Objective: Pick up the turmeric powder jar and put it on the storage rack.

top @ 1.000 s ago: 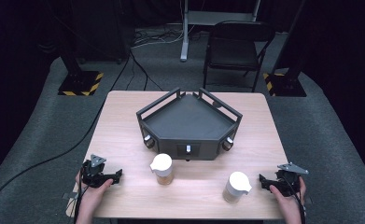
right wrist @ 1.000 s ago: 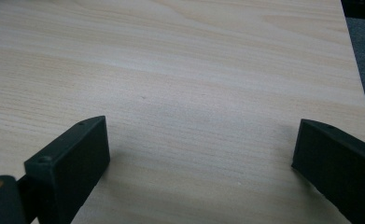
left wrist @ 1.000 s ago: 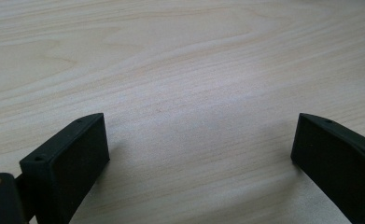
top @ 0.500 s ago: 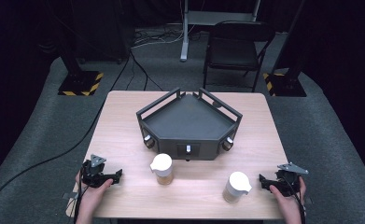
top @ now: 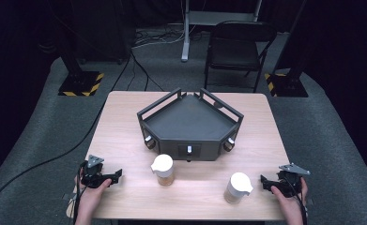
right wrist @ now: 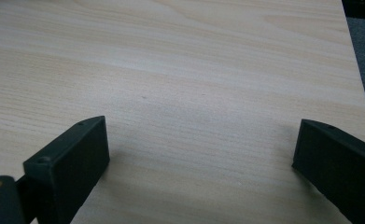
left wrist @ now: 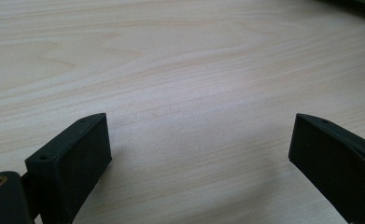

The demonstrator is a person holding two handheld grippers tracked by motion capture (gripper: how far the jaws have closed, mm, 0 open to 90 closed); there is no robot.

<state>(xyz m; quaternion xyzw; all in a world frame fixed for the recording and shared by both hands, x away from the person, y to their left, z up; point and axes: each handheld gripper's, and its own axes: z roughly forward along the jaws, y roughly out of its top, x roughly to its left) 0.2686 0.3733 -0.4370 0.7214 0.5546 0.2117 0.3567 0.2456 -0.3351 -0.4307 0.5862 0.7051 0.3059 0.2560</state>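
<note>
- Nothing on the desk point(top: 190, 187) has shifted; left gripper point(left wrist: 199, 154) jaws just closed slightly, nothing between them.
- Left gripper open at near-left corner.
- Right gripper point(right wrist: 201, 156) open at near-right corner, beside a white-lidded jar point(top: 237, 187).

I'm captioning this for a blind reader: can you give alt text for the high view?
Two white-lidded jars stand on a wooden table before a black five-sided tray. A hand rests at each near corner, holding the left tool and right tool.

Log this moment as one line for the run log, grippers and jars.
left gripper: open, empty, jaws just narrowed | right gripper: open, empty | left jar: upright, untouched | right jar: upright, untouched | black tray: behind jars
</note>
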